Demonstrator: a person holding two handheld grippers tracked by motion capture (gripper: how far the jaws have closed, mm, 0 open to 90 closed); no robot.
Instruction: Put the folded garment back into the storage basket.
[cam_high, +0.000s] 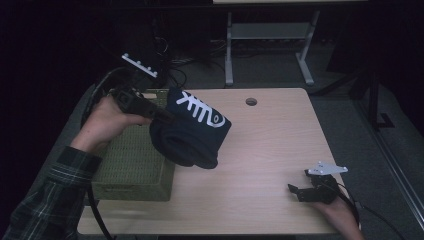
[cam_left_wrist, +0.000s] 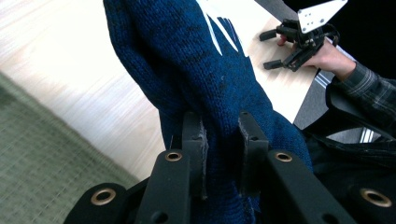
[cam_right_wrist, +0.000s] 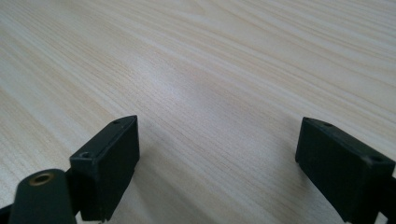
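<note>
Here, the left gripper (cam_high: 159, 114) was clamped on a dark blue knitted hat (cam_high: 192, 131), its two black jaws pinching a fold of the wool between their pads, as the left gripper view showed at close range, the fingers (cam_left_wrist: 194, 140) pressed into the fabric (cam_left_wrist: 205, 79) from either side. The hat, marked with a white fishbone design (cam_high: 200, 110), hung clear of the table (cam_high: 270, 145), bunched and drooping from the fingertips, with its bulk just beyond and below them and its lower edge above the tabletop beside a green woven basket (cam_high: 135, 165). The basket sat under the left hand (cam_high: 107, 122), on the near side of the pinching fingers, and the hat was outside it, over the basket's inner edge and the bare wood. Well apart from the hat, the right gripper (cam_high: 300, 192) rested low at the near right corner of the table, held in the right hand (cam_high: 340, 210). Its fingers (cam_right_wrist: 109, 158) stood spread wide with nothing between them, pale wood grain (cam_right_wrist: 219, 93) lying directly ahead of and under the tips. In the left gripper view the right gripper (cam_left_wrist: 275, 49) appeared far beyond the hat, jaws apart and empty, a plaid sleeve (cam_left_wrist: 369, 93) behind it.
</note>
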